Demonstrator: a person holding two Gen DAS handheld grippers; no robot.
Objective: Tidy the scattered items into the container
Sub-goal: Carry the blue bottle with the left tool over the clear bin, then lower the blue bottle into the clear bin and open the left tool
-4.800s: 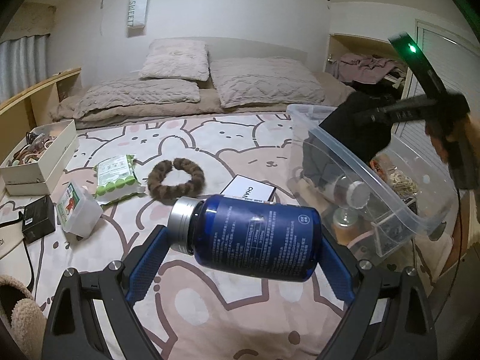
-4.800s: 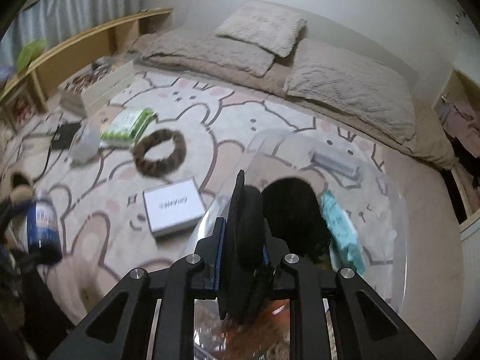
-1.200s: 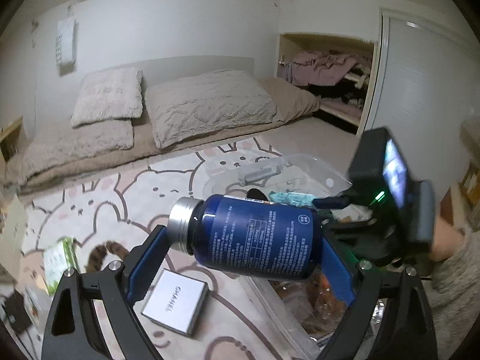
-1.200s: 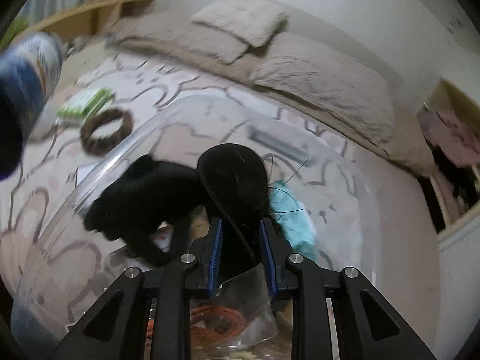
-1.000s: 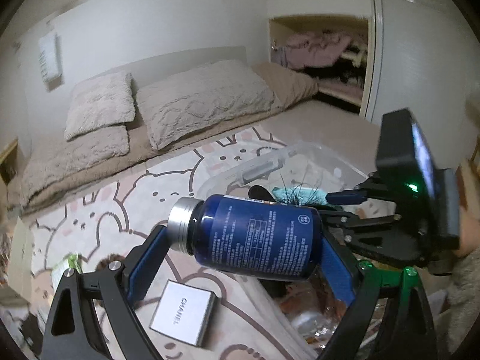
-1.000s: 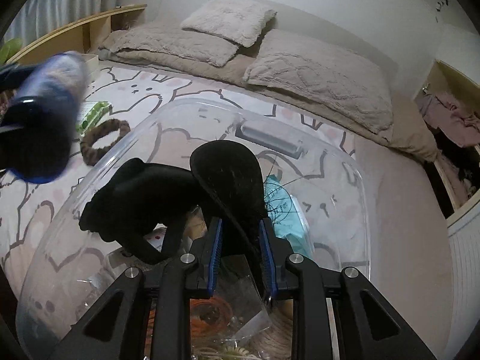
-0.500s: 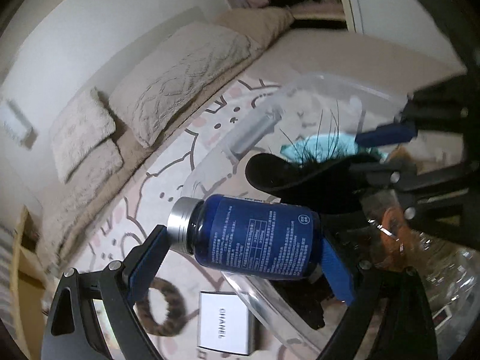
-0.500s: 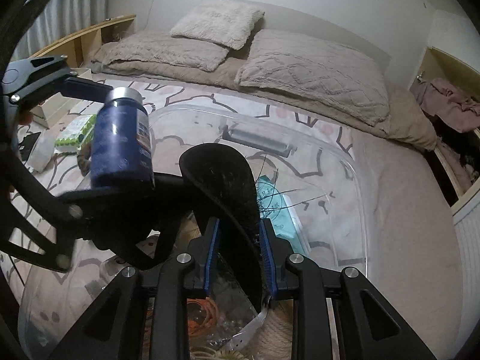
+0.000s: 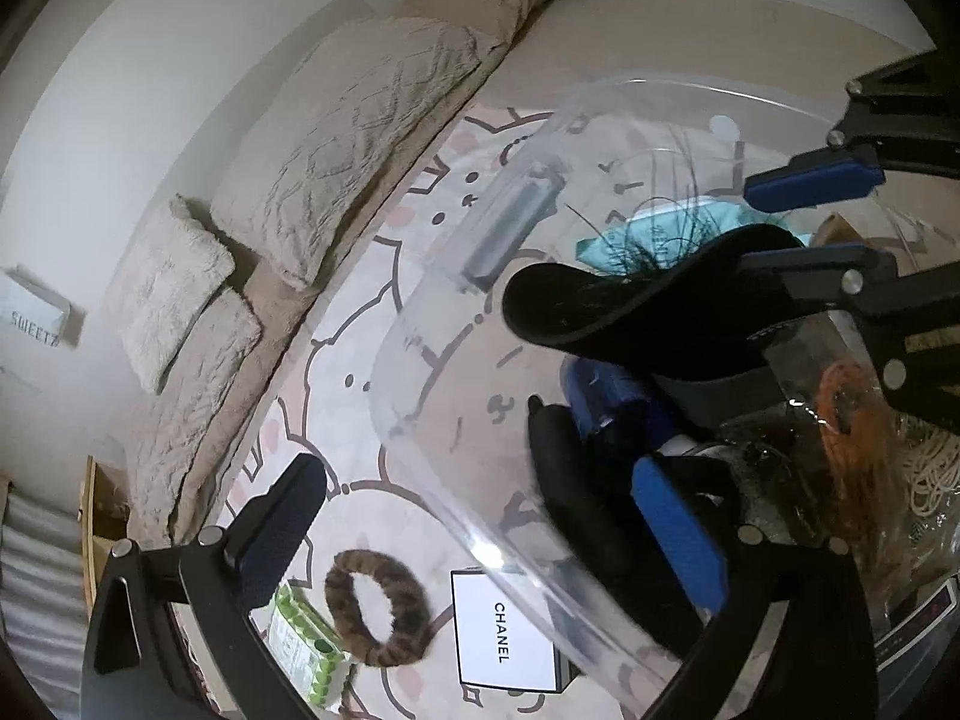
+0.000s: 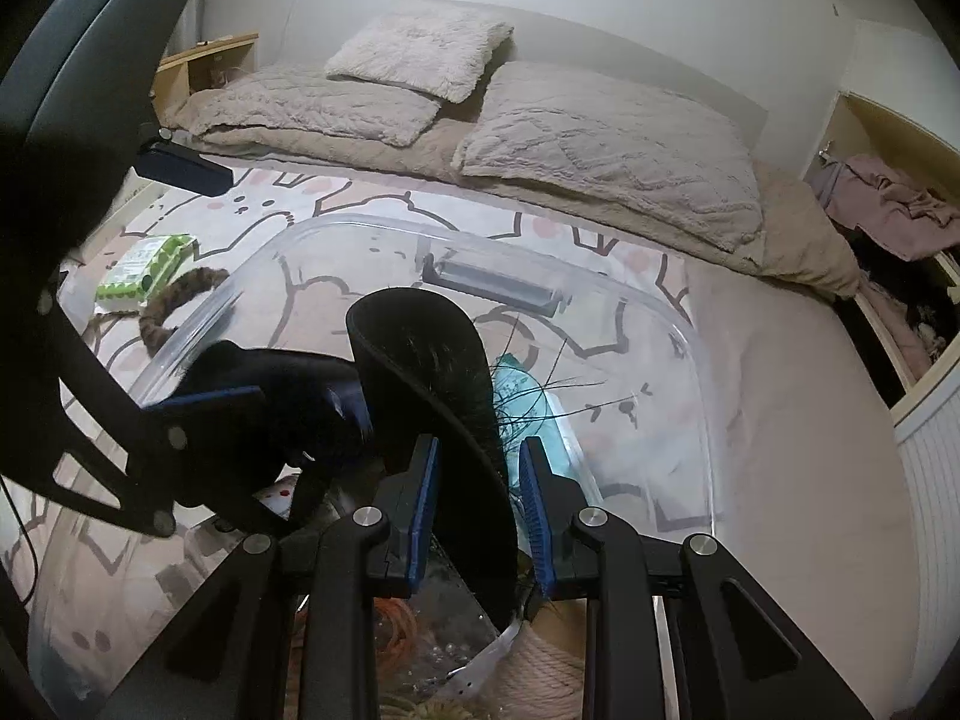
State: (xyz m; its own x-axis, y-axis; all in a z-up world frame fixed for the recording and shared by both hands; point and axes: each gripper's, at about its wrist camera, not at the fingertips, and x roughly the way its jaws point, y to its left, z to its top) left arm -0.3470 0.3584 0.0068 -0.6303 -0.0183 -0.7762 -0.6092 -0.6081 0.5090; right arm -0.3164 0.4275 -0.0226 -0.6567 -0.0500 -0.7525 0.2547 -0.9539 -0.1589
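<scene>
While the left gripper hangs over the near rim of the clear container, we note its jaws opening to a wide spread with nothing between the pads. One blue pad sits inside the container wall, the other outside it above the bedspread.

Just beyond the inner pad we find the blue bottle lying inside the container, free of both pads. It is largely hidden under a black fabric item, so we cannot tell which way its cap points; its visible blue body appears to run across the container floor rather than stand upright.

We record the right gripper at a narrow setting, its pads clamped on that black fabric item, which rises curved and upright from between them above the container. A teal packet lies in the container just behind it. Orange cord and pale beads occupy the nearer end.

Outside the container on the bedspread we see a white box, a brown fur scrunchie and a green wipes pack, all apart from one another.

Farthest off, we note beige pillows against the wall.
</scene>
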